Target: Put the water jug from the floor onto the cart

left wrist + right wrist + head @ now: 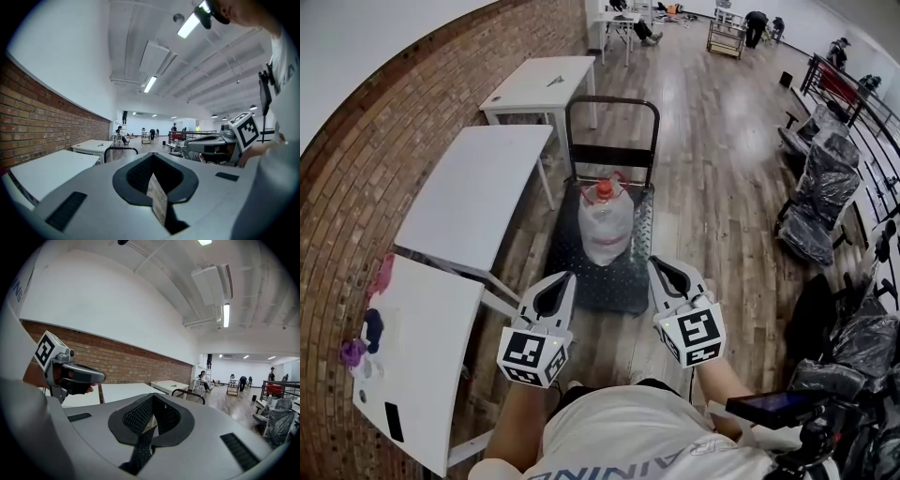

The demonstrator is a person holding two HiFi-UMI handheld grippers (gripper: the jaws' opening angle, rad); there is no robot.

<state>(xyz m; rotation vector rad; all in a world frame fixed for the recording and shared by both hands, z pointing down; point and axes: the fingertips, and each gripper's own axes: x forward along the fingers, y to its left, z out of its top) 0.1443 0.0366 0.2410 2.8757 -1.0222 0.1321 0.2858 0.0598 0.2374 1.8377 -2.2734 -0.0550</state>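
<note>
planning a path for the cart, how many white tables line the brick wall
3: the nearest table at lower left, the middle table left of the cart, the far table beyond its handle. Others may stand further back, too small to tell.

Cloudy white plastic water jug [606, 228], red cap. It sits on a flat metal cart [621, 284]: dark grey deck with a raised-dot pattern, black tube handle.

Left gripper [563, 278] and right gripper [659, 265]: pale grey shells, black dimpled jaw linings. Their cubes are white with black square markers.

Left: red-brown brick wall [356, 187], white rectangular tables [473, 183].

Wooden plank floor [712, 169]: mid-brown, streaked grain.

Right: wrapped chairs [814, 202], grey-black covering.
</note>
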